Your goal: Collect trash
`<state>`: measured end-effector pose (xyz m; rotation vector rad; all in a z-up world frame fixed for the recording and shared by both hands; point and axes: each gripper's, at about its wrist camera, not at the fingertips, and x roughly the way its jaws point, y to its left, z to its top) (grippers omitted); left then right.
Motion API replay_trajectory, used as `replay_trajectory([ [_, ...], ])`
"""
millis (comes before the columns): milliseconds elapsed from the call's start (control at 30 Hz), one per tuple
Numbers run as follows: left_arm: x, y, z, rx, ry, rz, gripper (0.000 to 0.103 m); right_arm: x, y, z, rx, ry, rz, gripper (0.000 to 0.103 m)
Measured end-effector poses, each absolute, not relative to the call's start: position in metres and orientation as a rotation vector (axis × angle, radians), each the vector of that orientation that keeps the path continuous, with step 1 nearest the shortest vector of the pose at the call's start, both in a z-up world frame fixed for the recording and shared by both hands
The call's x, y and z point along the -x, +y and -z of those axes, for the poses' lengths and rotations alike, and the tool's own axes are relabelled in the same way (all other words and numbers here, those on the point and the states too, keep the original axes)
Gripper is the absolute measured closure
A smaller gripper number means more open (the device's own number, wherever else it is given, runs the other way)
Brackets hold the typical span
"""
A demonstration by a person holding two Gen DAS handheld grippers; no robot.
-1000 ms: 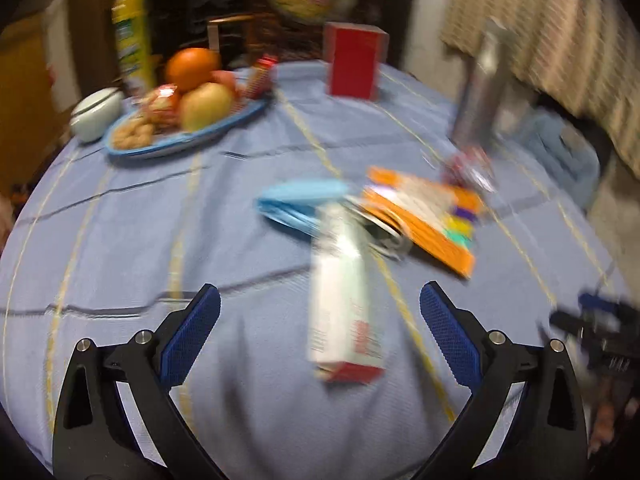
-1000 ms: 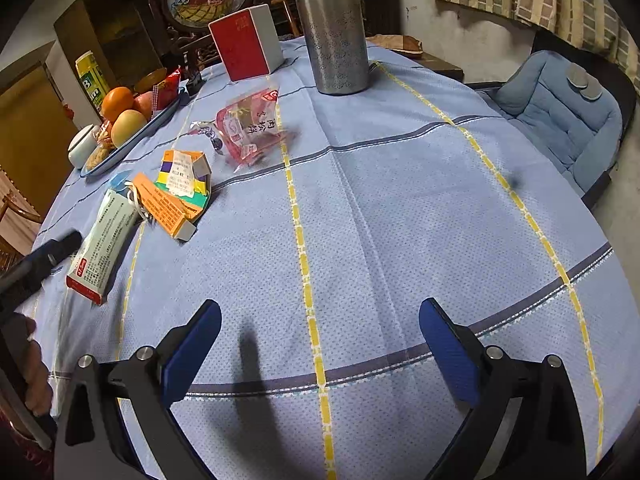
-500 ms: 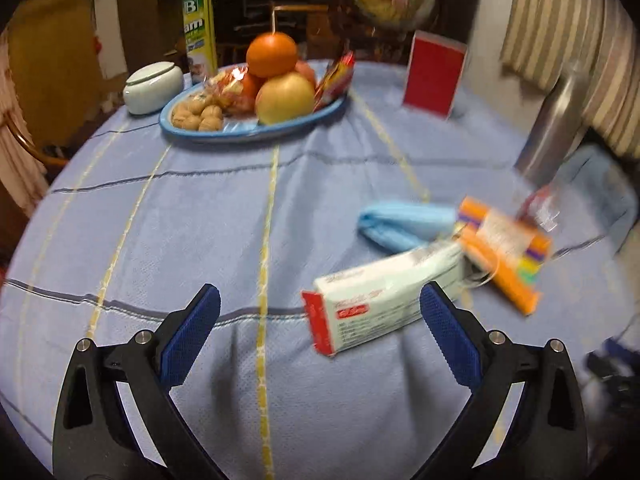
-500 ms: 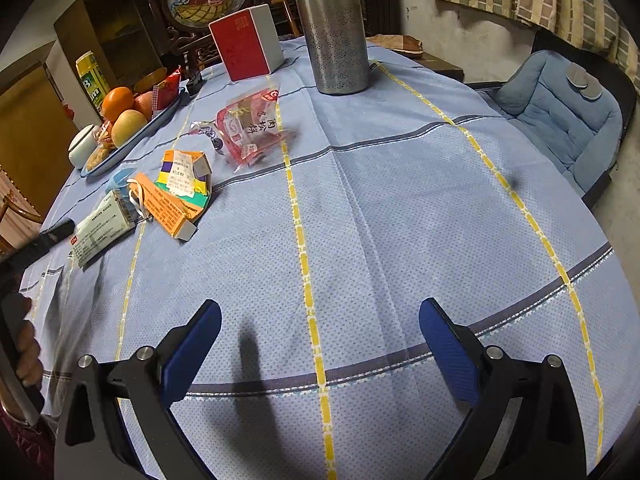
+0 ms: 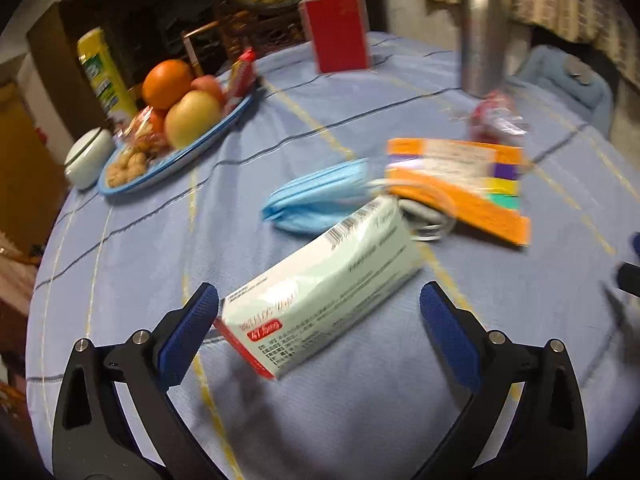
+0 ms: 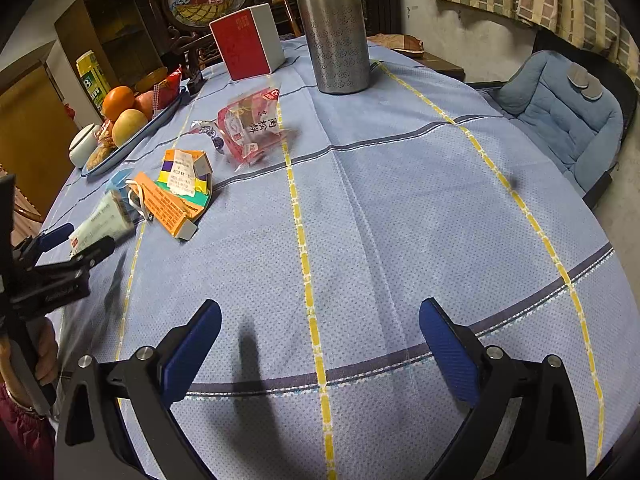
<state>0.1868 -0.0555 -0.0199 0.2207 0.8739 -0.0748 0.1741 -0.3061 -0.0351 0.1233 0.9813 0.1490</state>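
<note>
Big round table (image 6: 400,208) under a light blue cloth with yellow and dark stripes, pretty cluttered on the far left side. Tall metal bottle (image 6: 334,28) stood at the back, next to a red box (image 6: 244,46). Blue plate (image 5: 176,156) loaded with an orange, apples and nuts over on the left edge. Trash sat bunched near the middle-left: flattened orange carton (image 5: 460,188), crinkly red snack wrapper (image 6: 250,130) beyond it, blue face mask (image 5: 316,200) squashed between the carton and the plate. Closest in, a pale green and white medicine box (image 5: 320,288) with a red end, lying flat on the cloth at an angle. Left gripper (image 5: 320,332) spread wide right over that box, near end of it sitting between the blue pads, left pad (image 5: 188,336) just beside the red end, not clamped. Right gripper (image 6: 320,344) also gaping wide, hovering above bare cloth, well apart from the trash pile.
</note>
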Motion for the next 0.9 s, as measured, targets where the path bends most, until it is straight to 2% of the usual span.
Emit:
replay_trajectory([
  [133, -0.167, -0.065, 0.002, -0.112, 0.867, 0.306, 0.006, -0.174, -0.306, 0.035, -0.121, 0.982, -0.148, 0.006],
  [267, -0.167, -0.063, 0.001, -0.143, 0.833, 0.229, 0.006, -0.174, -0.306, 0.035, -0.123, 0.981, -0.148, 0.006],
  [567, -0.191, -0.049, 0.035, 0.033, 1.055, 0.341, 0.006, -0.174, -0.307, 0.035, -0.128, 0.979, -0.151, 0.006],
  [733, -0.164, -0.063, 0.009, 0.118, 0.992, 0.639, 0.007, -0.174, -0.306, 0.035, -0.129, 0.979, -0.151, 0.006],
  [833, -0.155, -0.063, 0.000, 0.051, 0.914, 0.557, 0.007, -0.174, -0.307, 0.035, -0.129, 0.979, -0.151, 0.006],
  [900, -0.159, -0.061, 0.005, 0.045, 0.926, 0.485, 0.007, -0.174, -0.307, 0.035, -0.129, 0.979, -0.151, 0.006],
])
